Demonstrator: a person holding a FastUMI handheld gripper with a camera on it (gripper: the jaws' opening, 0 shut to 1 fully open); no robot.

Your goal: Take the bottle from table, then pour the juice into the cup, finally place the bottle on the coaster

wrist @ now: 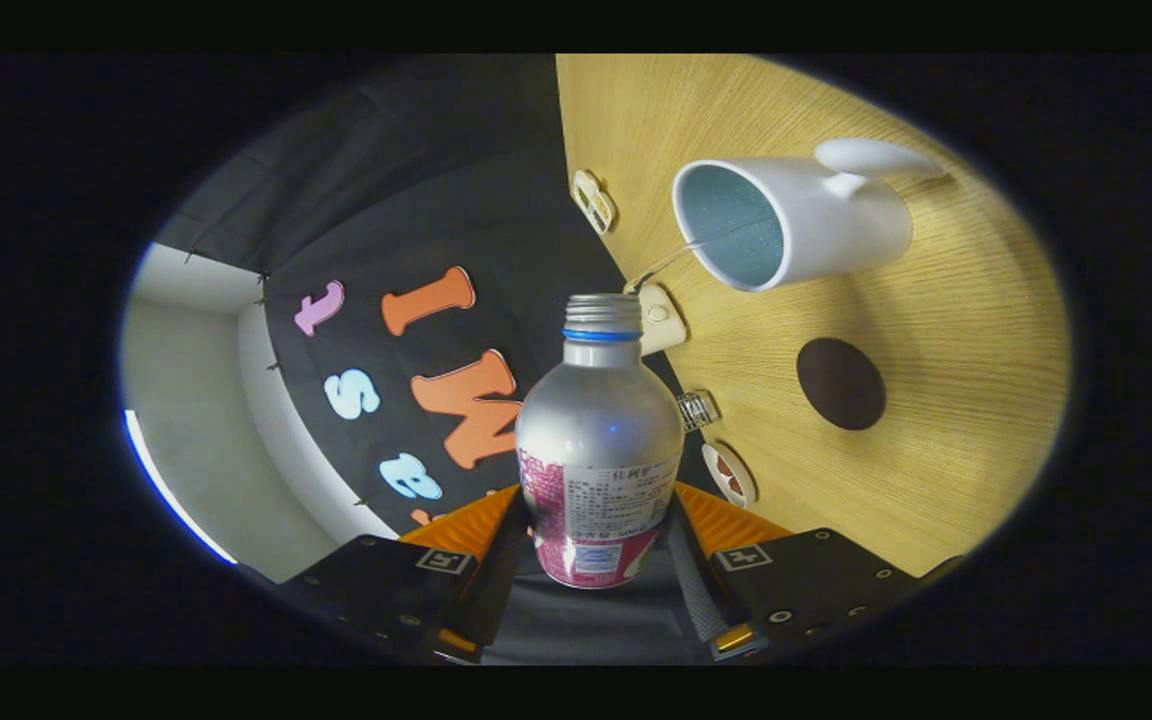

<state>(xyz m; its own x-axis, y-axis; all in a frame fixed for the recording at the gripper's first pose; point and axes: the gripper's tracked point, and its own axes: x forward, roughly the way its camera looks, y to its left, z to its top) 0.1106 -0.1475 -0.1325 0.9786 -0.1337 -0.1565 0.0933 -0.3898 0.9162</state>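
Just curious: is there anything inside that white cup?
The cup looks empty: only its pale blue inner wall shows, no juice. Its bottom is hard to make out. The gripper holds the bottle, its open mouth short of the cup.

test booth, black cloth wall, wood table

light: dim booth, bright wooden table | glare: bottle shoulder | edges: fisheye-bent, dark | focus: sharp

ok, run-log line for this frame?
phase: pour approach | tool: shut on silver metal bottle, uncapped, tilted | white ceramic cup: ahead | dark round coaster: bare
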